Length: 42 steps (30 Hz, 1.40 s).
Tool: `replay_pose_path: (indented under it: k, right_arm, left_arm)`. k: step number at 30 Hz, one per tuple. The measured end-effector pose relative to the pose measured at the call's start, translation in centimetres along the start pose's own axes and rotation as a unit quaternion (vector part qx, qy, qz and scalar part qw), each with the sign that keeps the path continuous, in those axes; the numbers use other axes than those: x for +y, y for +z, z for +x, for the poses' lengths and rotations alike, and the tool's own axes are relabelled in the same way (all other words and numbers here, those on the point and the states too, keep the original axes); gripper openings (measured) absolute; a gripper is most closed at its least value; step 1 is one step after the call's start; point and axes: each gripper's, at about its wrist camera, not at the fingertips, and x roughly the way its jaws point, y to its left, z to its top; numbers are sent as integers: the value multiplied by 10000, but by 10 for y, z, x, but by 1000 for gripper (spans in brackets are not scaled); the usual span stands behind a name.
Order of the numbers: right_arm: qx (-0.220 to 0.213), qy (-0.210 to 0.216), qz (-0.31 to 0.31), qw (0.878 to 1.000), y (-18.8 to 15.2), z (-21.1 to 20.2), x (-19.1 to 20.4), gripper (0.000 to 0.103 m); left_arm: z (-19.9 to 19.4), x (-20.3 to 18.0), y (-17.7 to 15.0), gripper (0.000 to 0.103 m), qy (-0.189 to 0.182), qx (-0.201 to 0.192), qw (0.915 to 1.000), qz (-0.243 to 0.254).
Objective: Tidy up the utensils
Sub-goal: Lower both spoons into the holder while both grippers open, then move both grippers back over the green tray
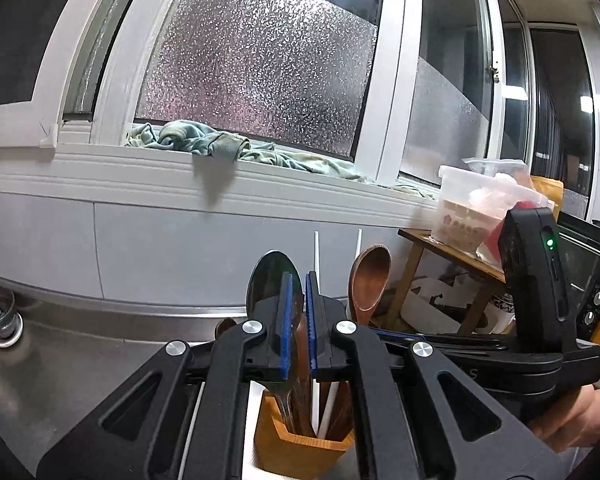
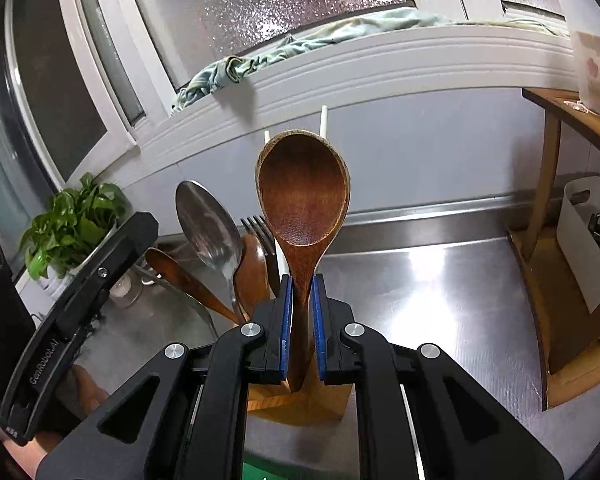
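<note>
My right gripper (image 2: 302,330) had its blue pads clamped on the neck of the big wooden spoon (image 2: 303,188) — bowl up, handle running straight down into the wooden holder (image 2: 300,400). The gap was narrow, just the width of the handle. My left gripper (image 1: 299,326) was pinched almost shut too, and a thin brown handle sat right in the slit between the pads; whether the pads pressed on it, I honestly couldn't tell.

The holder stood on the steel counter (image 2: 440,300), directly under both sets of fingers. It was pretty crowded in there: a metal spoon (image 2: 208,224) standing bowl-up to the left of the wooden one, a fork (image 2: 258,228) poking up between them, a smaller wooden spoon (image 2: 188,280) leaning out to the left, and a pair of white chopsticks (image 1: 317,256) sticking up at the back.

Around it — a crumpled cloth (image 1: 204,142) on the window sill, a potted plant (image 2: 72,220) off to the left, and a wooden shelf (image 2: 552,200) on the right with a plastic tub (image 1: 472,208) on top.
</note>
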Motion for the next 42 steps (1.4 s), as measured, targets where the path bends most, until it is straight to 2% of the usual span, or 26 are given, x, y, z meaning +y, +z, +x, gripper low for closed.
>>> replay_pose_path:
  k: [2,7,11,13,15,16,19,21,23,24,26,28,30,33,35,37,39,41,42]
  right_arm:
    - [108,-3,30,9999,-2,2,-1,13]
    - [233,-40,97,9997,-5,3,-4,13]
    - [312,-86,122,9994,-8,1,-6,15]
    - [320,-122,135,9993,-10,-3,-8,17]
    - [297,-160,126,9994,-12,-10,-9,37]
    - [274,-174,110,9994,-13,-13,-10,42]
    - [216,-273,40,9994,-15,-28,-10,46]
    - [175,-277,20,9995,-17,-39,-10,73]
    - [120,-227,-48,9997,-19,-49,-8,85]
    - [128,-202,-107,9997,-21,-54,-5,93]
    - [212,-196,-266,9992,-25,-63,0,99]
    - [383,-224,-472,9979,-30,-70,8,99]
    - [687,-224,-672,9951,-37,-74,14,99]
    - [1139,-179,-737,9906,-46,-81,14,99]
    - [1500,-140,-660,9864,-51,-85,9,99]
    - [1903,-27,-488,9805,-58,-89,1,99]
    - [2262,57,-292,9736,-66,-93,-8,99]
    - [2528,93,-168,9673,-74,-97,-15,98]
    - [2687,78,-97,9631,-78,-98,-20,93]
  left_arm:
    - [-1,0,0,8,-22,46,10000,-26]
    - [-7,-4,-1,25,-6,30,10000,-66]
    - [-14,-4,1,27,22,-8,9999,-143]
    - [-18,-4,2,31,56,-19,9998,-167]
    - [-24,-3,2,34,118,-29,9998,-170]
    - [-28,-2,2,36,153,-37,9997,-184]
    - [-39,2,1,43,261,-29,9993,-247]
    - [-47,4,-1,51,330,-2,9990,-308]
    - [-57,6,-3,62,380,47,9985,-388]
    - [-60,6,-4,72,386,80,9984,-415]
    - [-68,7,-8,83,389,224,9978,-497]
    - [-75,7,-11,96,415,336,9969,-576]
    - [-80,7,-15,95,479,498,9953,-685]
    - [-83,12,-24,95,482,1133,9858,-1143]
    - [-84,17,-33,95,425,1699,9725,-1535]
    - [-87,16,-42,95,439,2143,9610,-1694]
    - [-87,11,-54,95,409,2701,9460,-1744]
    - [-86,4,-66,95,407,3088,9345,-1721]
    - [-84,-3,-74,95,395,3379,9253,-1676]
